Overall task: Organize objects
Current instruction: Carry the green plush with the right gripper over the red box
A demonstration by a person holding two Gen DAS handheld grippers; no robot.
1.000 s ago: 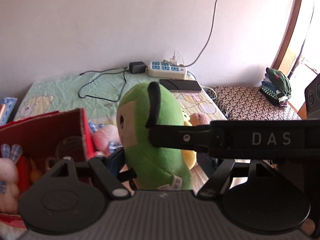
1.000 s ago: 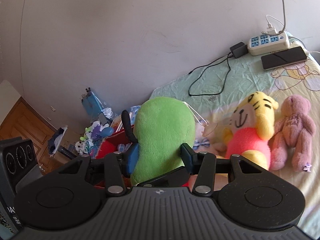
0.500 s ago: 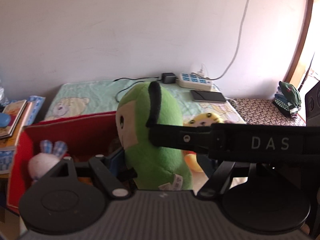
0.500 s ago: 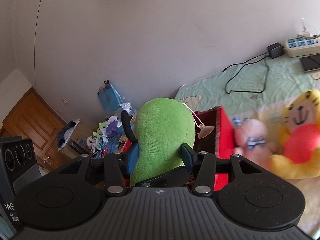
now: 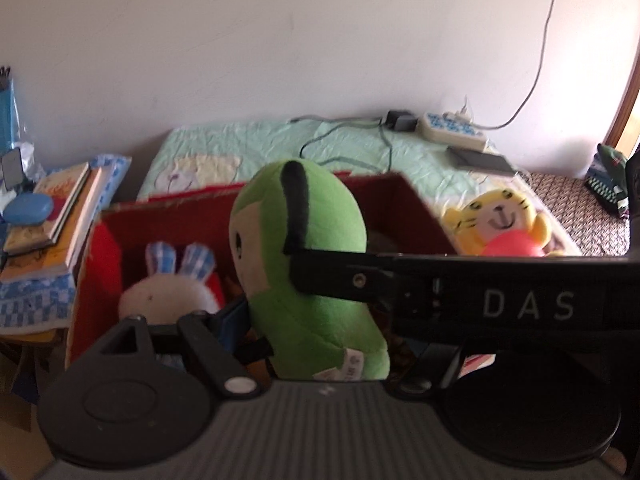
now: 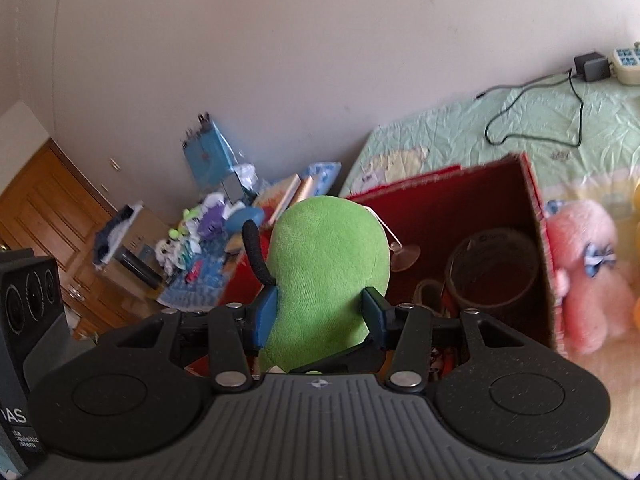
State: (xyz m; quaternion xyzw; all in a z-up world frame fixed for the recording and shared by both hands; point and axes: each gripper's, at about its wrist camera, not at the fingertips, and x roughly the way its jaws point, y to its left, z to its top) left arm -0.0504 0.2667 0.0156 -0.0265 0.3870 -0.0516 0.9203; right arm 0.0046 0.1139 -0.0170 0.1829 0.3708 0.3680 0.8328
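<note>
A green plush toy [image 5: 308, 264] with a black stripe is held upright between both grippers, above the open red box [image 5: 96, 248]. My left gripper [image 5: 304, 344] is shut on its lower body. My right gripper [image 6: 320, 316] is shut on it too, blue pads pressing its sides [image 6: 328, 268]; its arm crosses the left wrist view. The red box [image 6: 536, 216] holds a white rabbit plush [image 5: 168, 288] and a dark round container [image 6: 492, 268].
A yellow tiger plush [image 5: 500, 216] and a pink plush [image 6: 584, 272] lie on the bed right of the box. A power strip [image 5: 452, 130], a phone [image 5: 480, 160] and cables lie near the wall. Books [image 5: 52, 216] and clutter sit on a side table at left.
Both grippers have carried the green plush leftward from above the bed toys to above the red box. The grip has not changed.
</note>
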